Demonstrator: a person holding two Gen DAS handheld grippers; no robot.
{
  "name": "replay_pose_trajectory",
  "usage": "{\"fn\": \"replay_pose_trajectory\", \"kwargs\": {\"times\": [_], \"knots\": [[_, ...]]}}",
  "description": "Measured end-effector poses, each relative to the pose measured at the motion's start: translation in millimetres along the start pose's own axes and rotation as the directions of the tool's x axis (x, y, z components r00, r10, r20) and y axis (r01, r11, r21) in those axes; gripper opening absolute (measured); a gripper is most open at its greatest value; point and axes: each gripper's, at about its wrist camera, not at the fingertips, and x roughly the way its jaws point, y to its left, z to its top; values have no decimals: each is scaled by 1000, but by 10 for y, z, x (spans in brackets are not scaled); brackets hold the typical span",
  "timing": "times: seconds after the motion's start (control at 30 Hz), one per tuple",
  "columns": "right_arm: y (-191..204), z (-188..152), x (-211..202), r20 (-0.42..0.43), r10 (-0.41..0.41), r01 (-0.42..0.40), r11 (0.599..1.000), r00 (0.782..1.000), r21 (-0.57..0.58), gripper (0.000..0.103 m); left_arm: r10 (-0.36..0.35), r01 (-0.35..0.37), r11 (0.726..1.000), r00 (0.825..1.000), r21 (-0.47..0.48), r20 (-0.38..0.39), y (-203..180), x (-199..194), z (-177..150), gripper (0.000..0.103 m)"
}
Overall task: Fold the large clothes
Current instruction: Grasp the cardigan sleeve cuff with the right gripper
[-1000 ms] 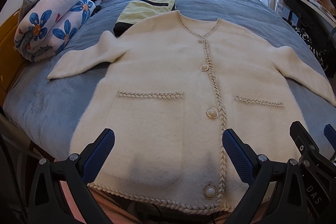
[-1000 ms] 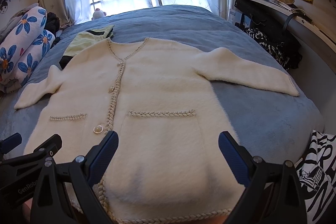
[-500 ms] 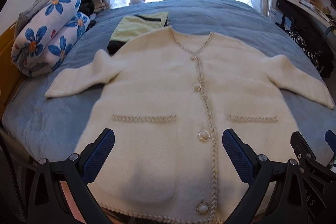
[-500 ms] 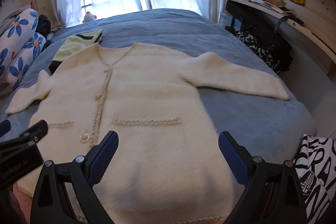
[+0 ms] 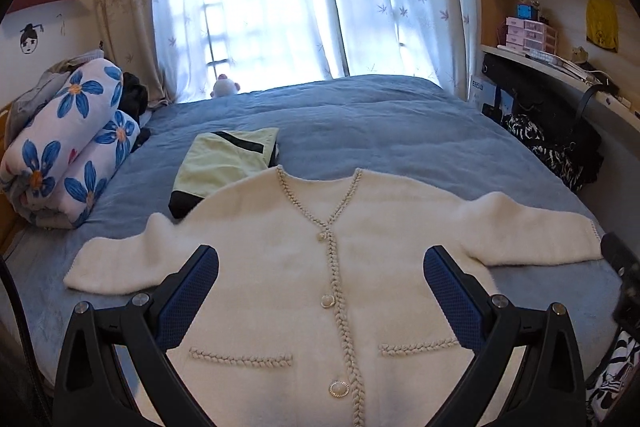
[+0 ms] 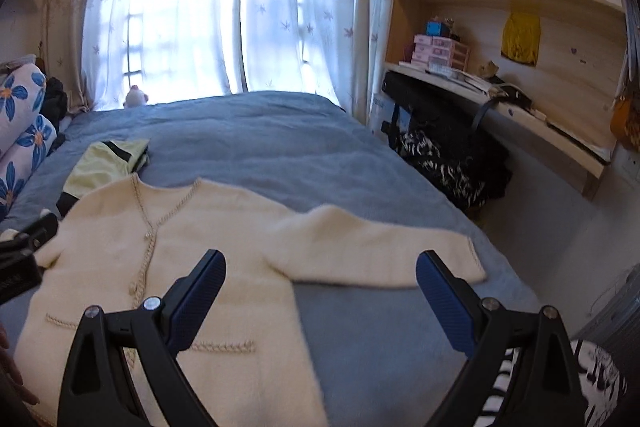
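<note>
White cardigan [image 5: 304, 279] flat on bed [image 5: 384, 131]. Left hand-held gripper [image 5: 320, 287], right hand-held gripper [image 6: 320, 287]: both wide apart, empty. Grab sleeve [image 6: 380, 251] at 3 o'clock, fold inward, keep smooth.

Right hand-held gripper [image 6: 320, 285] agape above cream cardigan [image 6: 192, 251] on bed [image 6: 280, 143].

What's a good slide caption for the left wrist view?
Open left gripper above a cream cardigan spread flat on the blue bed.

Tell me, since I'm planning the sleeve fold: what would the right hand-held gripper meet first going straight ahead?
Probably the cream cardigan's right-side sleeve, which lies between the open fingers of the right hand-held gripper, flat on the blue bed. Depth is uncertain.
</note>
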Motion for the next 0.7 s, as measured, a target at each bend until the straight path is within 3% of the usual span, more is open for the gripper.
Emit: {"fn": "replay_pose_trajectory", "kwargs": {"times": [0.2, 0.3, 0.5, 0.7], "knots": [[-259, 327, 20, 40, 93, -97, 992, 995, 86, 97, -84, 74, 993, 990, -89, -116, 48, 277, 266, 101], [-454, 447, 94, 60, 82, -89, 988, 995, 124, 97, -59, 53, 996, 994, -66, -87, -5, 316, 388, 101], [-778, 553, 406, 32, 33, -37, 993, 999, 114, 97, -84, 80, 995, 995, -60, -61, -249, 455, 575, 101], [-1210, 590, 781, -6, 9, -8, 986, 1000, 165, 97, -54, 53, 998, 998, 42, 11, -719, 639, 699, 101]]}}
